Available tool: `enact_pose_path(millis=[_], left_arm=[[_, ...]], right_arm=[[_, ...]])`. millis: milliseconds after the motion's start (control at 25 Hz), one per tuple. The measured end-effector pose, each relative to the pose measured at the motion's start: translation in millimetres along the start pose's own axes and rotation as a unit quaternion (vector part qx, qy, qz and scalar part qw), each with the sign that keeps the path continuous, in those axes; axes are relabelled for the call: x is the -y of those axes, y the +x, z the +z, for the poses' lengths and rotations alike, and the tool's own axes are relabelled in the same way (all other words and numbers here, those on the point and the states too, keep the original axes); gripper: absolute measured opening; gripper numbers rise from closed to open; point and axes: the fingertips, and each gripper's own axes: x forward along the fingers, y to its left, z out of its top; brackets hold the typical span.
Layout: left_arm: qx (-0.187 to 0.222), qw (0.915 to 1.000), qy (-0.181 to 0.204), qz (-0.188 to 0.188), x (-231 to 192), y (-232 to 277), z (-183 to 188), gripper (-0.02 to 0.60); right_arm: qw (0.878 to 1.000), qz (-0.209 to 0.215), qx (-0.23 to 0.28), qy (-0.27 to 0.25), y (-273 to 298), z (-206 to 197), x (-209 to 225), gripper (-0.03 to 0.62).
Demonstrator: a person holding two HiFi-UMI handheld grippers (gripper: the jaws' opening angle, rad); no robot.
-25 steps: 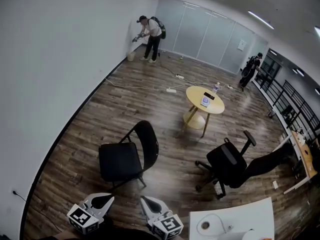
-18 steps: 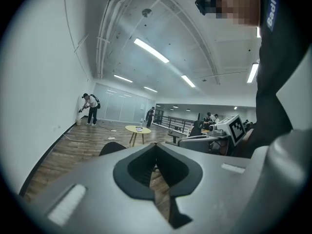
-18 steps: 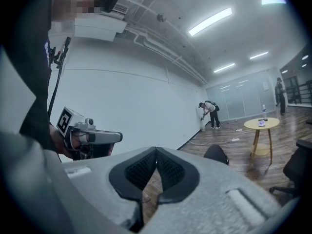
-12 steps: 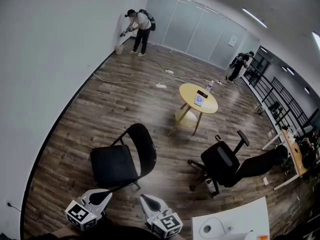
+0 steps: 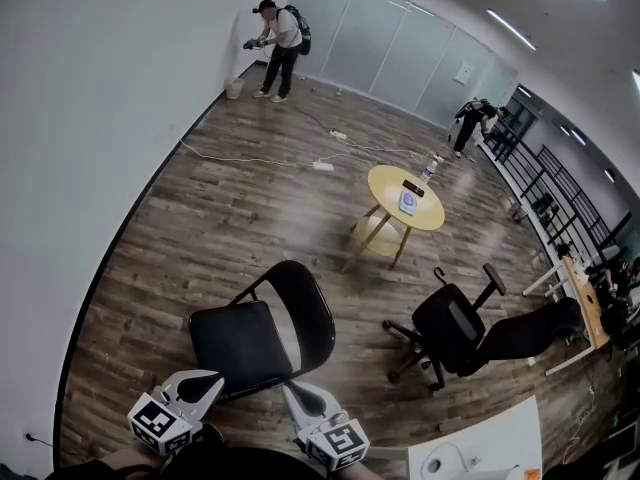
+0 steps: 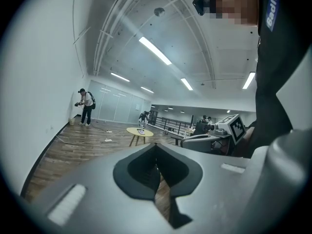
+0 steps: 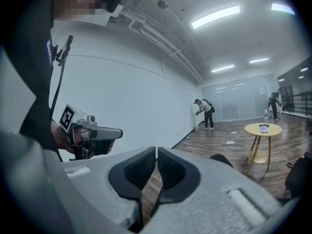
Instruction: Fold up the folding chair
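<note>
The chair (image 5: 250, 333) stands open on the floor (image 5: 200, 218) just ahead of both grippers, with its seat flat and its backrest on the side toward the office chair (image 5: 455, 328). No part of it is folded yet.

The left gripper (image 5: 203, 385) and right gripper (image 5: 298, 398) sit low at the bottom of the head view, side by side and about level, aimed at the chair. Neither touches it. Each has its jaws pressed together with nothing between them. I judge this to be an approach posture, since there is nothing to hold until the chair is in reach. The jaws must spread before either can take the backrest or the seat edge.

Around the chair:
- The office chair is the nearest thing, off to the right with bare floor between.
- A round table (image 5: 405, 196) stands well beyond it.
- A white table (image 5: 490, 443) cuts into the lower right corner beside the right gripper — the one thing that might crowd that arm.
- A cable (image 5: 322, 166) trails across the far floor.
- One person (image 5: 275, 36) works at the wall and another (image 5: 470, 118) is farther off.

Nothing stands between the grippers and the chair.
</note>
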Motion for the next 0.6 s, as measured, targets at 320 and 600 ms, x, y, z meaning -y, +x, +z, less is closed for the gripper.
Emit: enact_pose_path(millis=[320,600], left_arm=[[-0.003,0.9999,-0.007,0.011,-43.3,3.0,7.3,0.002],[-0.012,0.9986,-0.013,0.05,-61.3,26.9,2.8,0.002]], right_arm=[[1.0,-0.012,-0.005,0.001,38.4,10.1,19.7,0.015],[1.0,0.027,-0.01,0.004,62.8,9.7,53.9,0.02]])
